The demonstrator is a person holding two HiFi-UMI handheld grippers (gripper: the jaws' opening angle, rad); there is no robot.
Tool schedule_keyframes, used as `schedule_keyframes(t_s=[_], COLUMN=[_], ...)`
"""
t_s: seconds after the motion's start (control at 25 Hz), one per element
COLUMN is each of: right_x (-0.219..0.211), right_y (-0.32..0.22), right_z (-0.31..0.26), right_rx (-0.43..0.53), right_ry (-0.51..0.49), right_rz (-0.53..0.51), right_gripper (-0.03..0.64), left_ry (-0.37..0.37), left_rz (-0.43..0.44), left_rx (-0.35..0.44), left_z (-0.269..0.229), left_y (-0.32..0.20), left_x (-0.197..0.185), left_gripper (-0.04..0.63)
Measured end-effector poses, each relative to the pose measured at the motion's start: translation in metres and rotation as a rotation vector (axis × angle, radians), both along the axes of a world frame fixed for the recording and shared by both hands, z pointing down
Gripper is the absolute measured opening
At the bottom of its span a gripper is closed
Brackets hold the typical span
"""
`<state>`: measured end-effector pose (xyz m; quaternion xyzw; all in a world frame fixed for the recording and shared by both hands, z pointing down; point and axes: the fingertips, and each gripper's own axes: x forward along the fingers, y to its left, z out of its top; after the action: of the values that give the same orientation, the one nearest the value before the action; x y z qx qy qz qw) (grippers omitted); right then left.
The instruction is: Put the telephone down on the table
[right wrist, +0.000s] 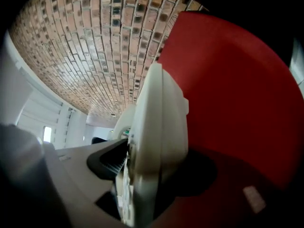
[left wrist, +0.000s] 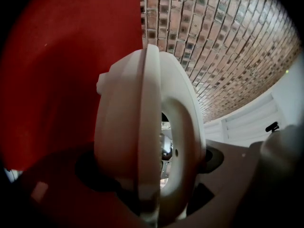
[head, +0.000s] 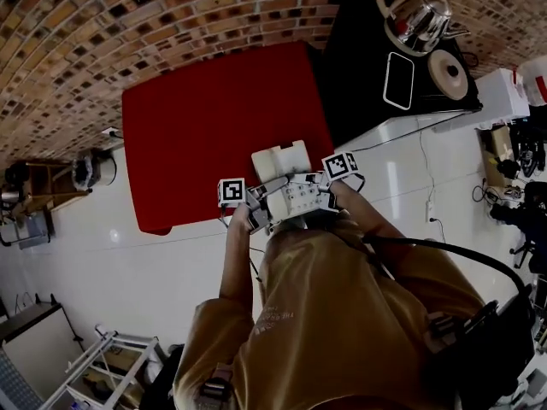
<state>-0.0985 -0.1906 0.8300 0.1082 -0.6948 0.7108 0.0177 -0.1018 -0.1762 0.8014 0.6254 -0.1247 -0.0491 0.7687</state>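
Observation:
A white telephone (head: 289, 178) hangs between my two grippers, just over the near edge of the red-covered table (head: 205, 109). My left gripper (head: 257, 198) is shut on its left side and my right gripper (head: 328, 191) is shut on its right side. In the left gripper view the telephone (left wrist: 142, 127) stands on edge and fills the space between the jaws of the left gripper (left wrist: 148, 190), with the red table (left wrist: 61, 70) behind. From the right gripper view the telephone (right wrist: 156, 137) is clamped the same way in the right gripper (right wrist: 151, 186), before the red table (right wrist: 237, 94).
A black table (head: 359, 75) stands right of the red one, bearing a metal kettle (head: 419, 20), a wooden disc (head: 448, 73) and a dark tablet (head: 398, 80). A brick wall (head: 128, 24) lies beyond. Cables and gear (head: 513, 169) crowd the right floor, and a metal rack (head: 102, 366) the lower left.

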Motion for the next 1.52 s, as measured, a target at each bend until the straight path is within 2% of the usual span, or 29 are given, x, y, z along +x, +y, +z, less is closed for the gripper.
schedule_keyframes(t_s=[0.12,0.16,0.28,0.32,0.36,0.44,0.48,0.56,0.64,0.72,0.84,1.0,1.04,1.2,1.28,1.32,1.4,1.48,1.52], right_x=[-0.001,-0.002,-0.007,-0.007,-0.007,-0.004,-0.002,0.002,0.004,0.008,0.012,0.017,0.018,0.019,0.028,0.038,0.058,0.064,0.062], right_y=[-0.047,-0.064,-0.110,-0.125,-0.140,-0.169,-0.183,-0.217,-0.258,-0.289,-0.320,-0.352,-0.355,-0.359,-0.362,-0.368,-0.383,-0.390,-0.389], right_z=[0.012,0.012,0.009,0.008,0.007,0.004,0.001,-0.002,0.001,0.008,0.018,0.028,0.031,0.035,0.036,0.035,0.023,0.008,0.001], right_rx=[0.050,0.064,0.115,0.119,0.116,0.098,0.087,0.090,0.137,0.172,0.172,0.144,0.136,0.155,0.222,0.295,0.469,0.535,0.542], right_ry=[0.022,0.031,0.083,0.097,0.107,0.130,0.149,0.201,0.249,0.276,0.291,0.318,0.319,0.323,0.424,0.519,0.677,0.700,0.685], right_rz=[0.012,0.023,0.059,0.071,0.083,0.106,0.119,0.150,0.181,0.202,0.225,0.279,0.291,0.298,0.314,0.345,0.401,0.411,0.410], right_gripper=[0.308,0.310,0.336,0.342,0.344,0.348,0.350,0.367,0.391,0.407,0.413,0.397,0.394,0.377,0.386,0.411,0.437,0.437,0.437], left_ry=[-0.024,-0.034,-0.011,-0.008,-0.014,-0.046,-0.044,-0.010,-0.022,-0.063,-0.135,-0.337,-0.371,-0.393,-0.425,-0.473,-0.624,-0.726,-0.732], left_rz=[0.018,0.036,0.124,0.138,0.142,0.139,0.146,0.168,0.168,0.166,0.170,0.192,0.204,0.198,0.182,0.187,0.219,0.218,0.193], left_rx=[-0.015,0.016,0.231,0.242,0.210,0.081,0.061,0.135,0.185,0.183,0.175,0.222,0.221,0.230,0.251,0.264,0.318,0.369,0.381], left_z=[0.007,0.008,0.015,0.015,0.012,0.002,-0.001,0.003,0.010,0.012,0.021,0.040,0.046,0.052,0.052,0.053,0.053,0.045,0.038], left_y=[-0.043,-0.060,-0.115,-0.130,-0.144,-0.166,-0.180,-0.219,-0.262,-0.291,-0.322,-0.359,-0.361,-0.362,-0.360,-0.358,-0.360,-0.366,-0.369], left_x=[-0.004,-0.004,-0.002,-0.002,-0.003,-0.004,-0.003,0.000,0.001,0.004,0.006,-0.005,-0.006,-0.007,-0.007,-0.009,-0.016,-0.025,-0.029], left_gripper=[0.443,0.443,0.451,0.451,0.451,0.451,0.451,0.451,0.451,0.451,0.459,0.476,0.500,0.505,0.505,0.519,0.592,0.592,0.592])
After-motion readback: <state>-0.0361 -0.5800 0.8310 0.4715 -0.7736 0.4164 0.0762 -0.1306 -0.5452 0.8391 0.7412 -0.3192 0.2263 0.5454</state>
